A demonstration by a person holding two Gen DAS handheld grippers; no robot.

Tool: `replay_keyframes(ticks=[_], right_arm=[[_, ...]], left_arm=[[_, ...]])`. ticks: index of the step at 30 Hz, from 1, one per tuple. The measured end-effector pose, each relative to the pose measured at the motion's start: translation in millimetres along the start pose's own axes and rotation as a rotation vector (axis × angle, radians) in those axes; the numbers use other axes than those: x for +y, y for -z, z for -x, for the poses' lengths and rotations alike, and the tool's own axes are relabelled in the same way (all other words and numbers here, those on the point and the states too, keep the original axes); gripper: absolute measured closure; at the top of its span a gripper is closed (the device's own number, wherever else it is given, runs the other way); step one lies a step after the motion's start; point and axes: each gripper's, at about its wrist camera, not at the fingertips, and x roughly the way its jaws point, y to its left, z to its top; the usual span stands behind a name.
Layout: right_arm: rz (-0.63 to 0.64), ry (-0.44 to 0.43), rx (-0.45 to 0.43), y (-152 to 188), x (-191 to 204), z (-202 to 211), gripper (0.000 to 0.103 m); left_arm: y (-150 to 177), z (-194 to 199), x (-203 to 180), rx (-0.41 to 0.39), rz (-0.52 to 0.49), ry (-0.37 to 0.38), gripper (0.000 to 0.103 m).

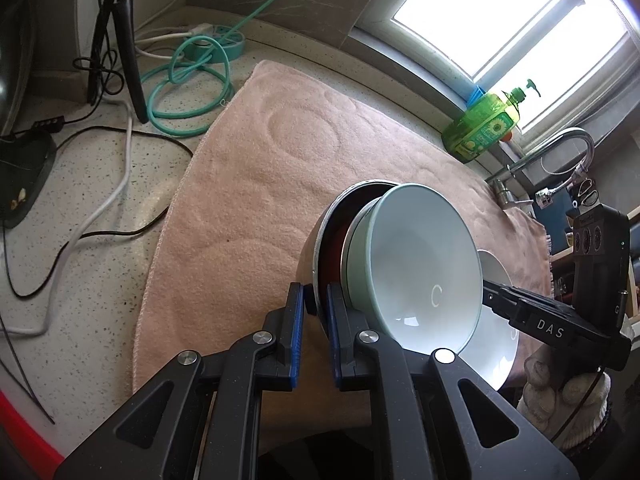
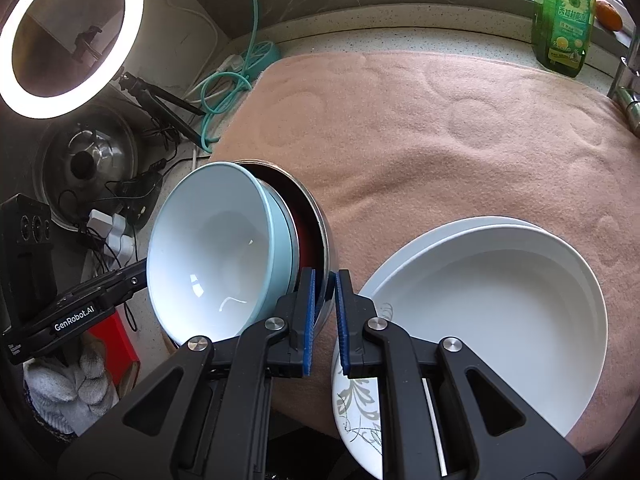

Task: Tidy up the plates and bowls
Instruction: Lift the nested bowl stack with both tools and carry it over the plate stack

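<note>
Both grippers are clamped on the same thing: a nested stack of bowls tipped on edge over the pink towel (image 1: 256, 184). The outermost is a steel bowl (image 1: 320, 240) with a dark red inside; a pale green bowl (image 1: 416, 264) sits in it, its white hollow facing sideways rather than up.

The left gripper (image 1: 316, 312) is closed on the steel bowl's rim, one blue pad outside the wall and one inside. The right gripper (image 2: 325, 312) is likewise closed on that rim in its own view, at the edge of the stack nearest the white plates (image 2: 492, 304) (from this camera the stack leans left, away from the plates).

Taking the stack as landmark: the plates lie flat on the towel just beside it on the right-gripper side, with a flower-patterned dish (image 2: 356, 408) partly under them at the near edge. The green soap bottle (image 1: 484, 124) stands well behind the stack by the window.

The relation that matters is the stack's tilt: its opening faces sideways towards the right hand, so the green bowl could slide out that way. Neither hand is nearer; both grip the rim. The next move probably calls for tipping the stack upright together.
</note>
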Motion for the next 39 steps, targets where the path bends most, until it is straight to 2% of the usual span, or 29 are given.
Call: replay_keyframes(ticks=[10,23,39], right_arm=[[-0.046,0.036,-0.048,1.4,-1.9,31.7,0.093],[-0.061,0.039,-0.078,14.4,-40.5,79.8,0.093],[-0.099,0.088,-0.082,40.4,-95.5,112.2,0.093]], left_arm=[[-14.9,18.4,-22.8,-0.028,-0.079,0.041,0.093],[-5.7,20.2,-74.8,-0.05,-0.117,0.063,0.093],[19.3,-9.3,-124.5,0.017,-0.134,0.107,0.093]])
